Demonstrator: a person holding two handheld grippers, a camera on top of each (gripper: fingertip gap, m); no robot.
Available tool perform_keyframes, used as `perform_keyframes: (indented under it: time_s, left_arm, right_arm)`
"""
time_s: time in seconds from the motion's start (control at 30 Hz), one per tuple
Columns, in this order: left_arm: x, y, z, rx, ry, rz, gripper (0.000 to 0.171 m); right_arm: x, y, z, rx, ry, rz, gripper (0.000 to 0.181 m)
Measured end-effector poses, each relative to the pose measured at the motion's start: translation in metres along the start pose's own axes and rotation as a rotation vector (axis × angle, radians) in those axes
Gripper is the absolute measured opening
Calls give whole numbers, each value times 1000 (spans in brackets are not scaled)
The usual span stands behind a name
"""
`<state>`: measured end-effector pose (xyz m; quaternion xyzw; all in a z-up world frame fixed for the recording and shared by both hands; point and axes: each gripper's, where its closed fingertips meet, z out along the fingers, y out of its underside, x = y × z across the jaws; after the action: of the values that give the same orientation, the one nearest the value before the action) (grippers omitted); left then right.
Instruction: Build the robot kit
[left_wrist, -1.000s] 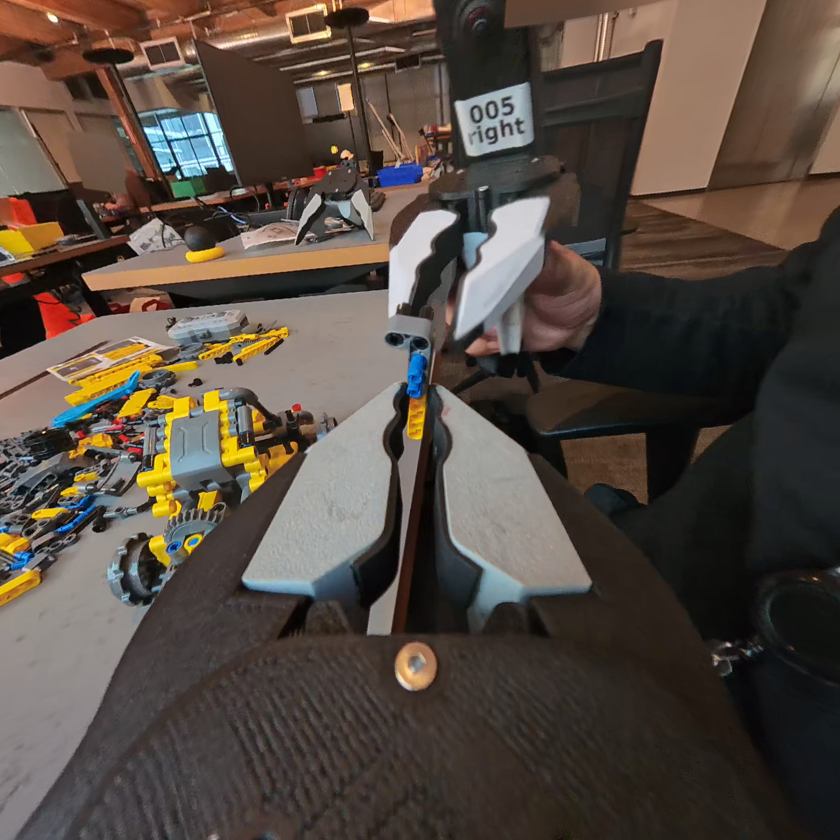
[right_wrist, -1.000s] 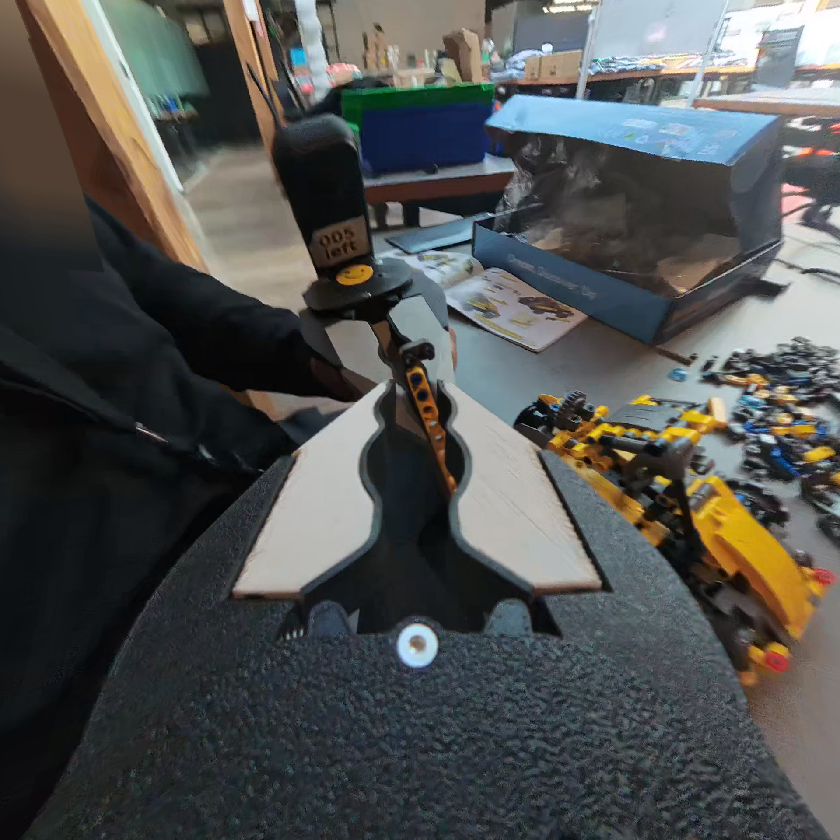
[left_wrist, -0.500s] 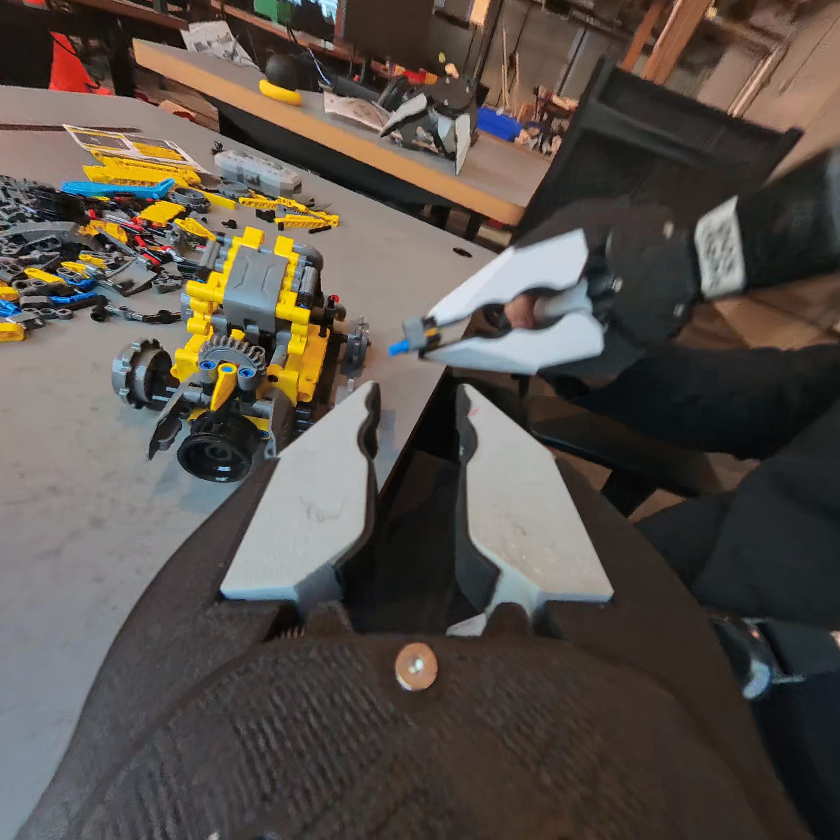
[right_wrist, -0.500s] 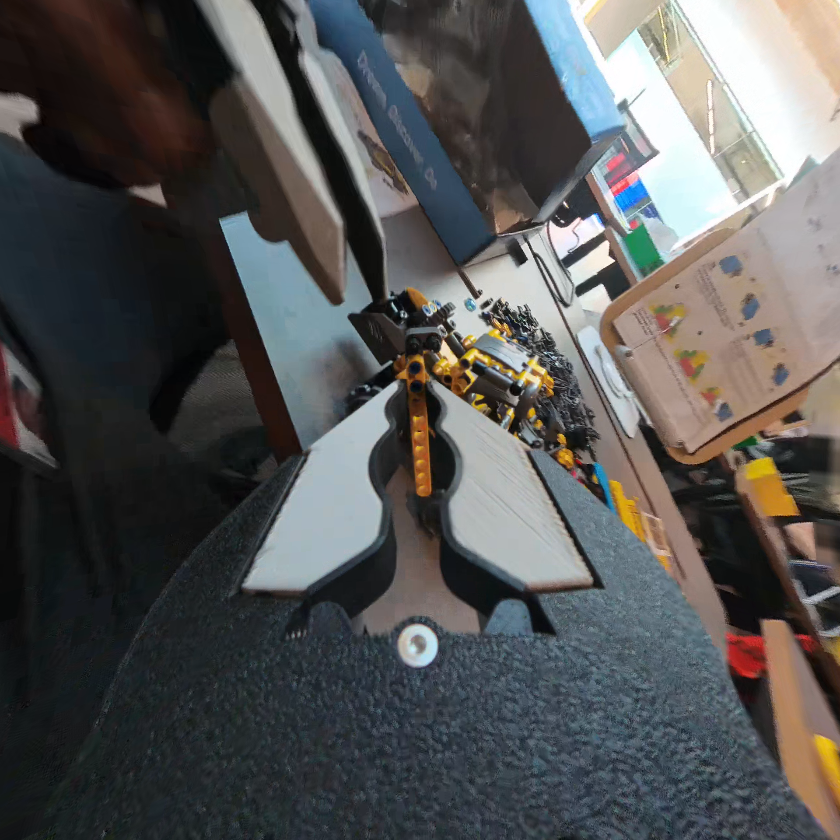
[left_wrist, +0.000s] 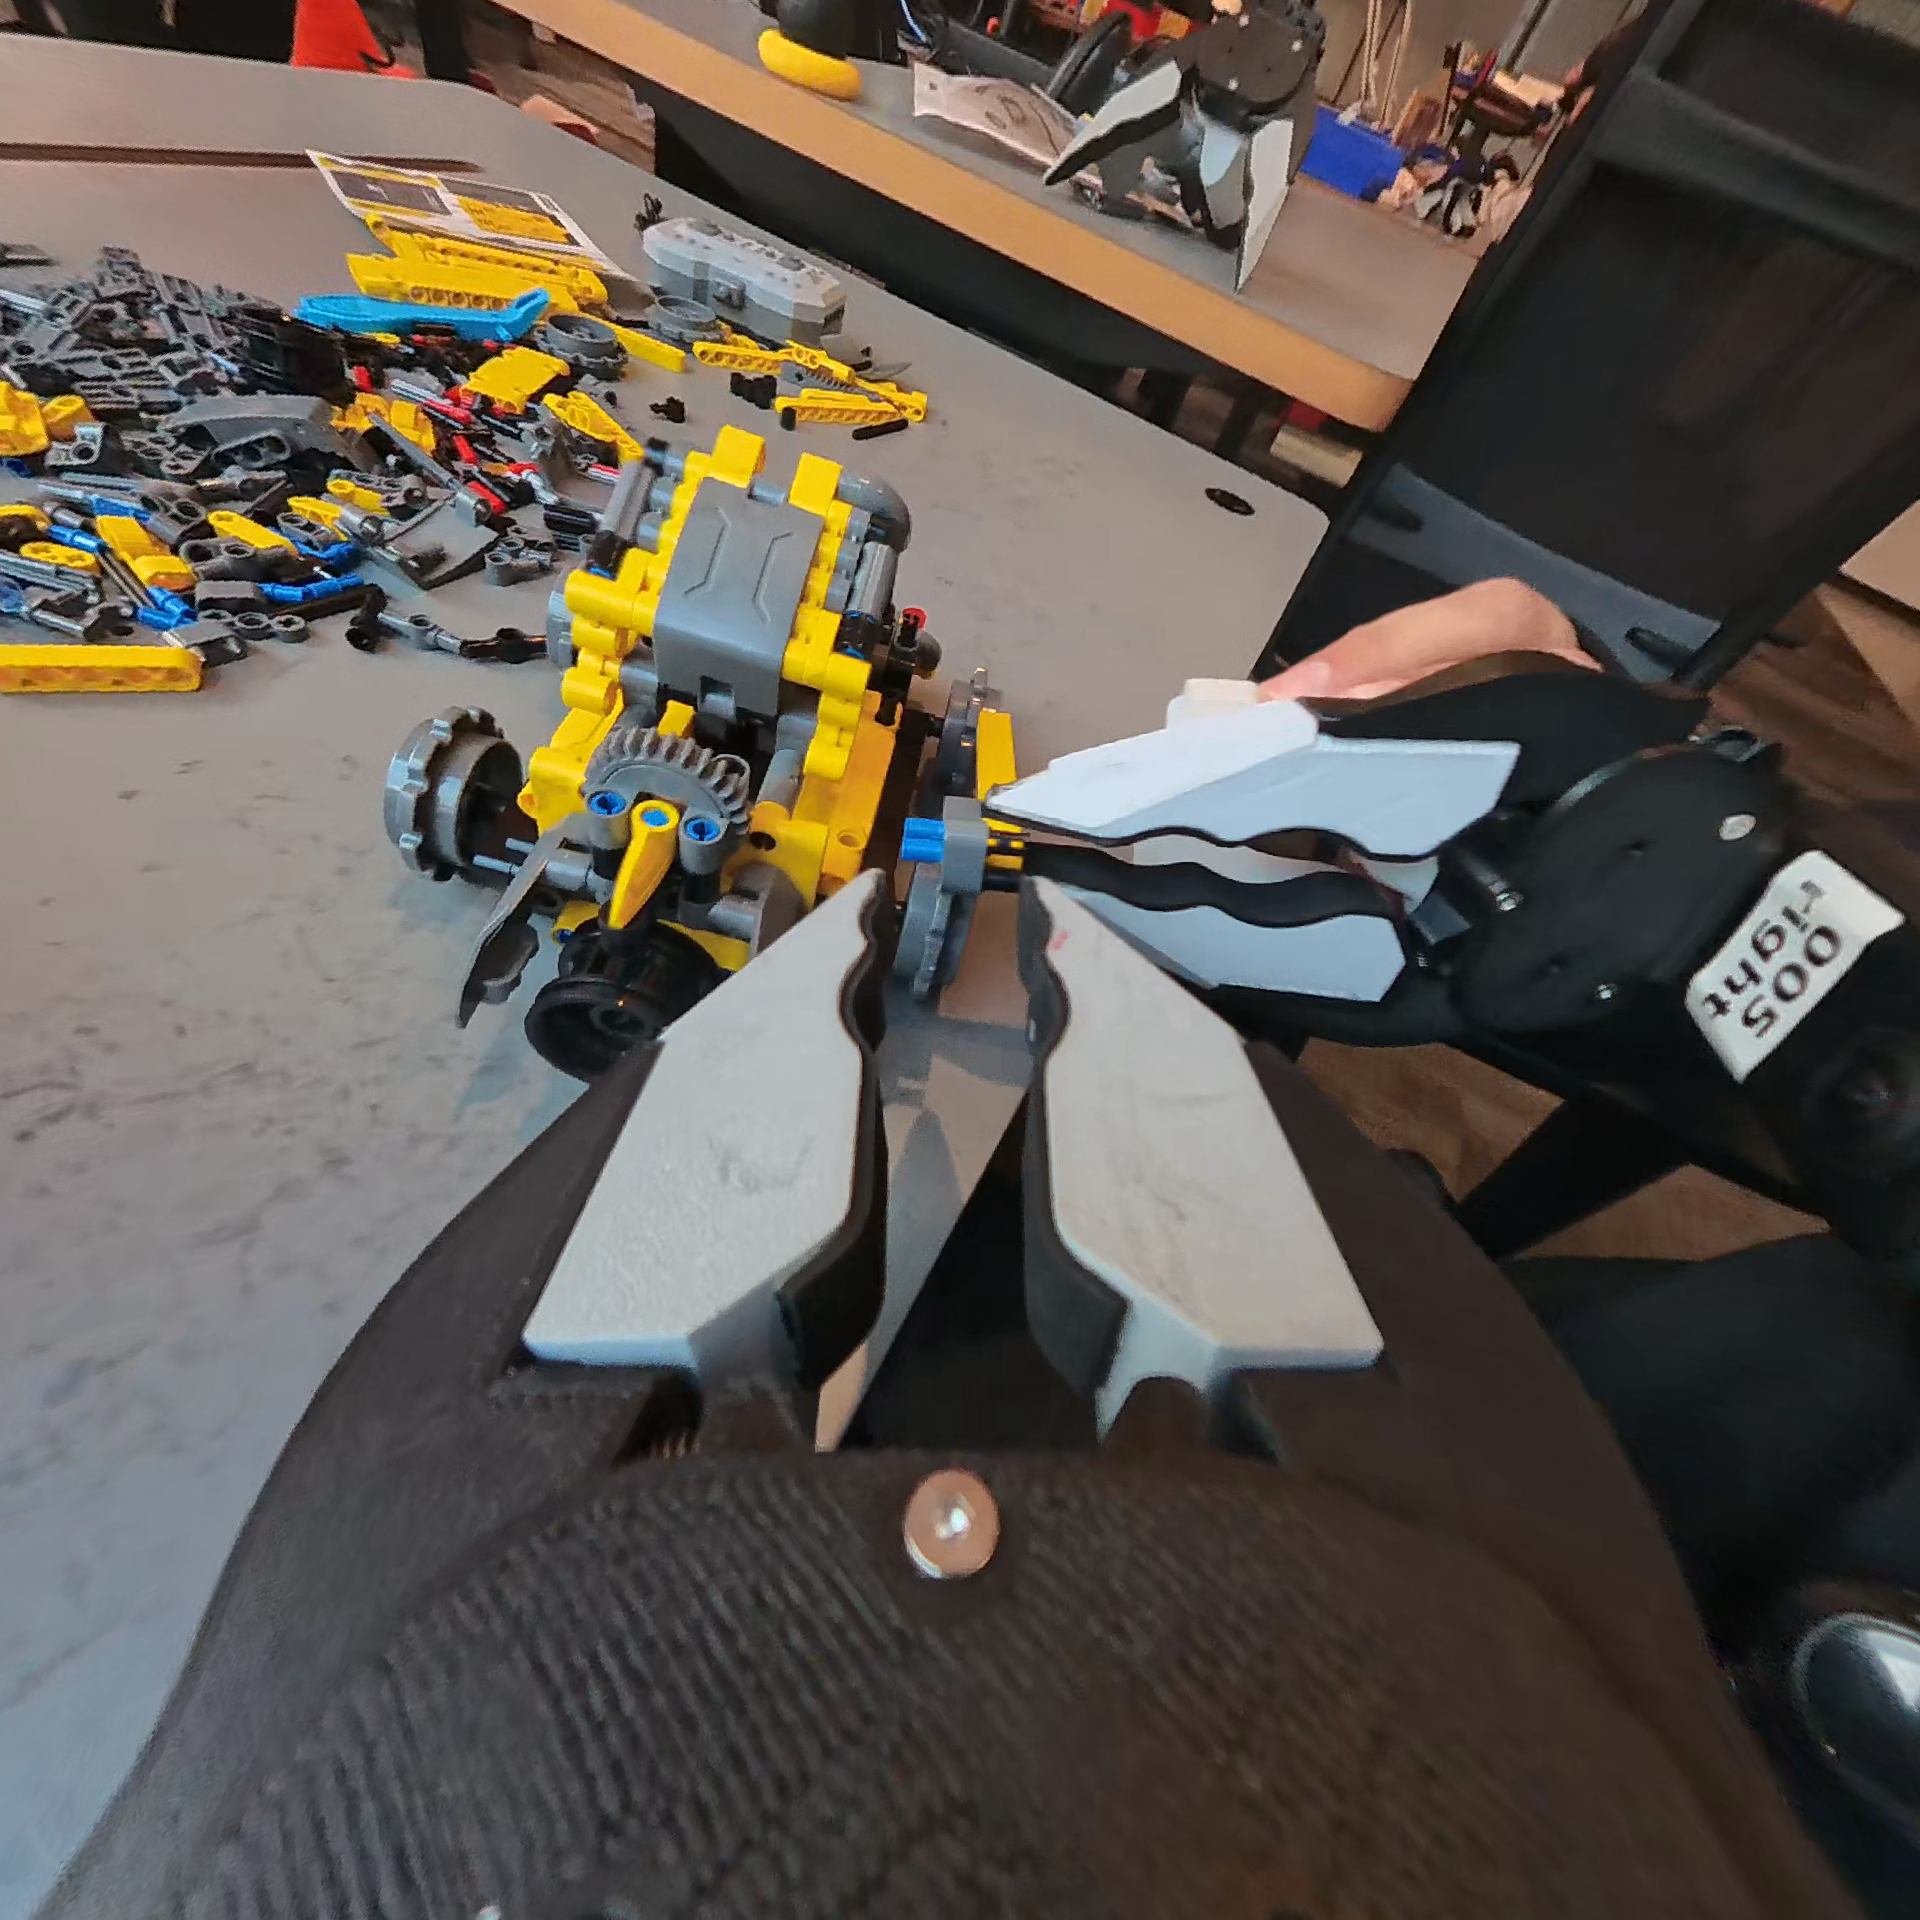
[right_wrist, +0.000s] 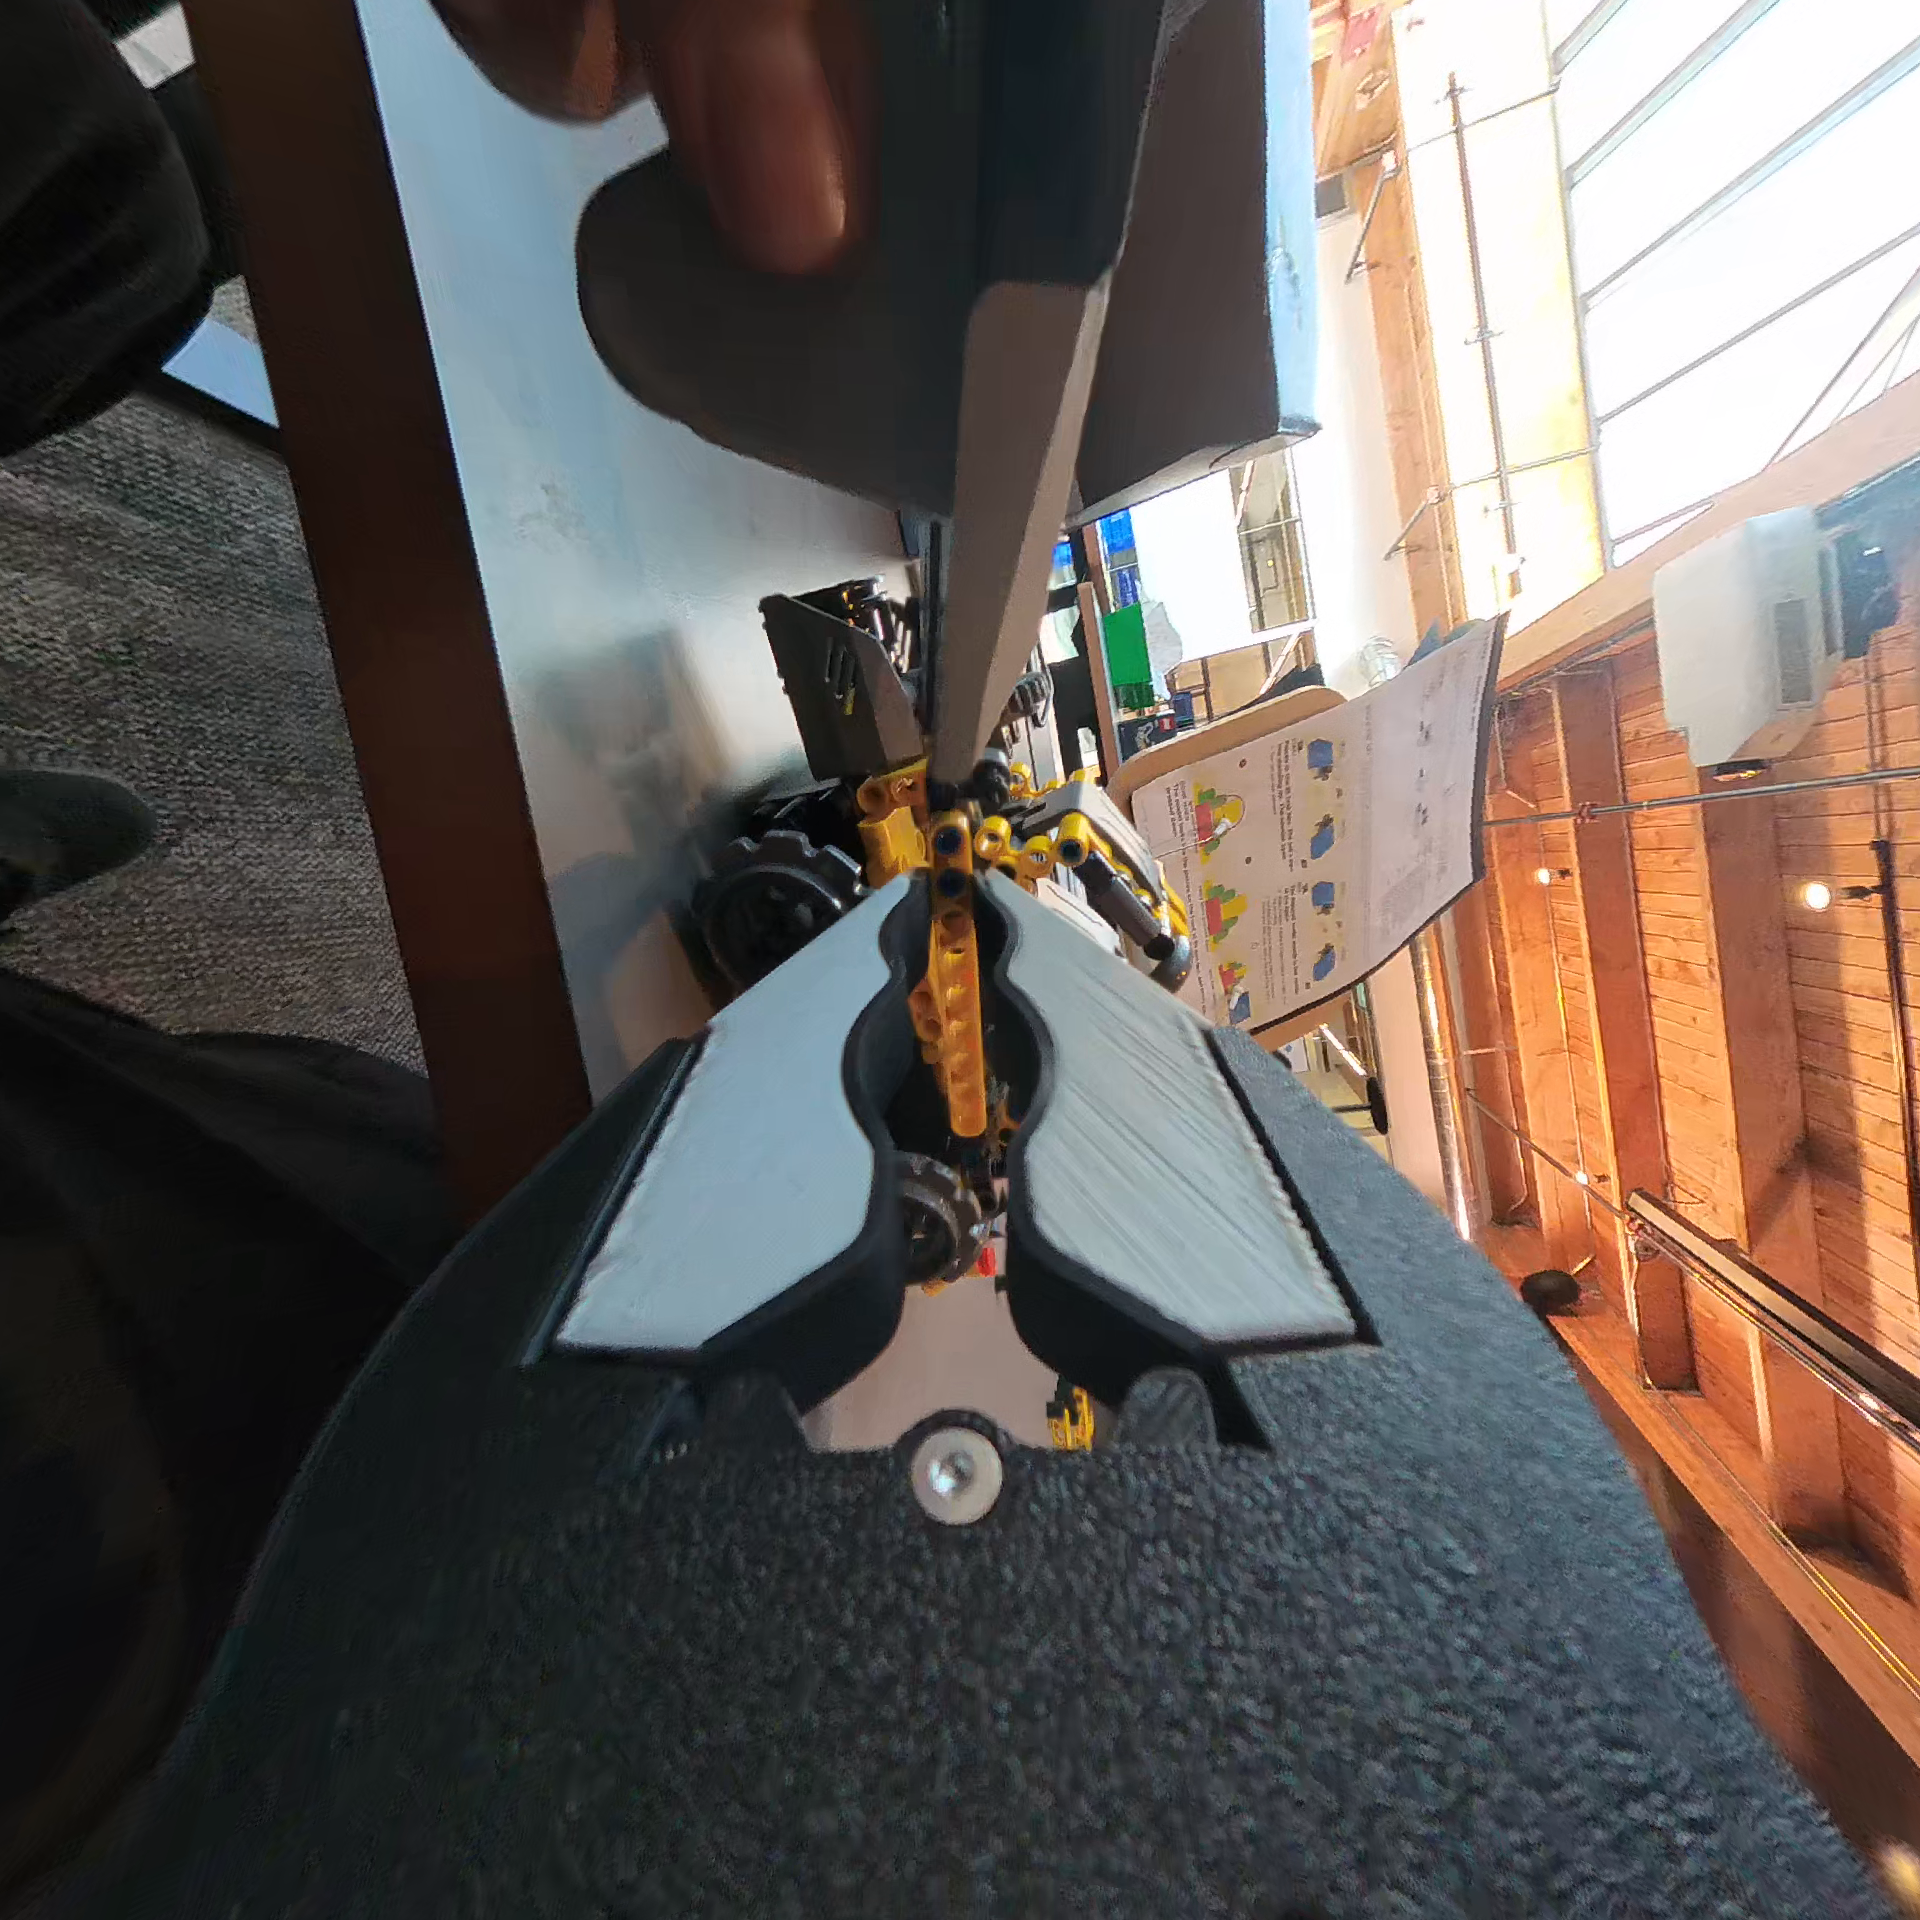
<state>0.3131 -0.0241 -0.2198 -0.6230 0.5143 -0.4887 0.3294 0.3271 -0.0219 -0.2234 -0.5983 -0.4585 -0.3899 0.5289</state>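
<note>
A half-built yellow and grey brick vehicle (left_wrist: 727, 644) stands on the grey table (left_wrist: 208, 1039) near its edge. My left gripper (left_wrist: 948, 891) is open and empty, its tips on either side of a grey toothed wheel (left_wrist: 930, 935) at the model's near corner. My right gripper (left_wrist: 1003, 831) comes in from the right, rolled on its side. It is shut on a yellow holed beam (right_wrist: 951, 997) with a grey connector and blue pin (left_wrist: 951, 836) at its front end, close against the model (right_wrist: 790, 904). One left-gripper finger (right_wrist: 1023, 499) hangs just above the beam's tip.
Loose yellow, black and blue parts (left_wrist: 260, 468) cover the table's far left, with a grey battery box (left_wrist: 743, 275) behind them. A black chair (left_wrist: 1662, 364) stands at the right. An open instruction booklet (right_wrist: 1351, 831) stands beyond the model. Another gripper (left_wrist: 1195, 94) lies on the far table. My left and right fingertips are right by each other.
My left gripper let go of the yellow beam and opened. Both grippers came down to the model at the table edge. The right gripper kept the beam and rolled onto its side.
</note>
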Motion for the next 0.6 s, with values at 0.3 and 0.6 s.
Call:
perform_keyframes:
  time_s: [0.3,0.6]
  left_arm:
    - [6,3,8,-39,44,105,18]
    - [3,8,7,-60,58,211,5]
  right_arm:
    - [-4,4,3,-7,-9,-33,6]
    - [-8,3,2,15,-68,70,14]
